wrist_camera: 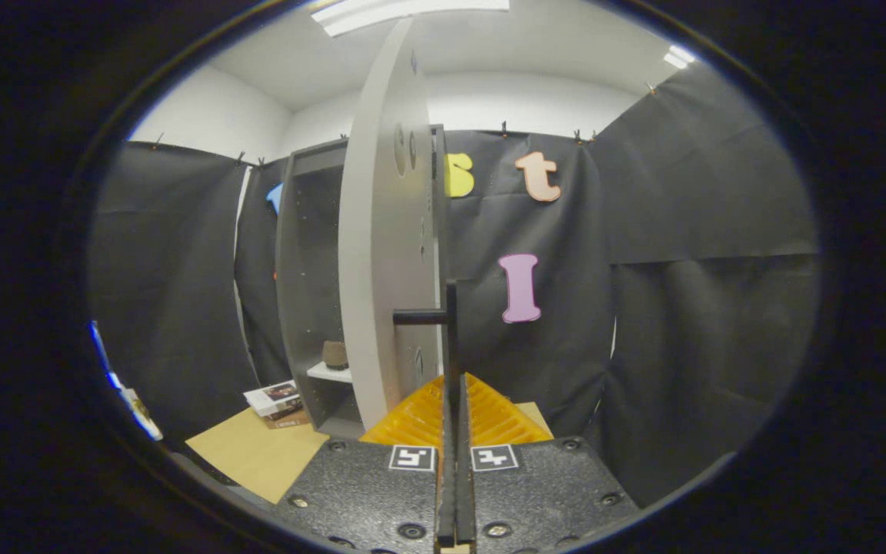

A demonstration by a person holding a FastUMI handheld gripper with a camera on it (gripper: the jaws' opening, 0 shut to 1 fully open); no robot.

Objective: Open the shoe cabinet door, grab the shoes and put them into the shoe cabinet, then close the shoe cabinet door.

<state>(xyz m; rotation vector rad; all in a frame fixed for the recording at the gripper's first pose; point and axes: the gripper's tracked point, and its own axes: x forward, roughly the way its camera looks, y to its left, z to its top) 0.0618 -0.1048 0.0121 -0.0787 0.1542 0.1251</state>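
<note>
Jaws (454, 385) sit nearly together, their yellow ribbed fingers (420, 419) clenched on the thin black handle (451, 327) of the cabinet door (389, 254). The door stands open, seen almost edge-on, with the handle's short post running sideways into its grey face. Shoe cabinet (308, 285) lies beyond and to the left, its interior exposed; a brown shoe (334, 355) (partly hidden by the door) rests on a white shelf (329, 372) inside. Stacked books (280, 403) lie on the tan desk (258, 454) just beside the cabinet's base.
</note>
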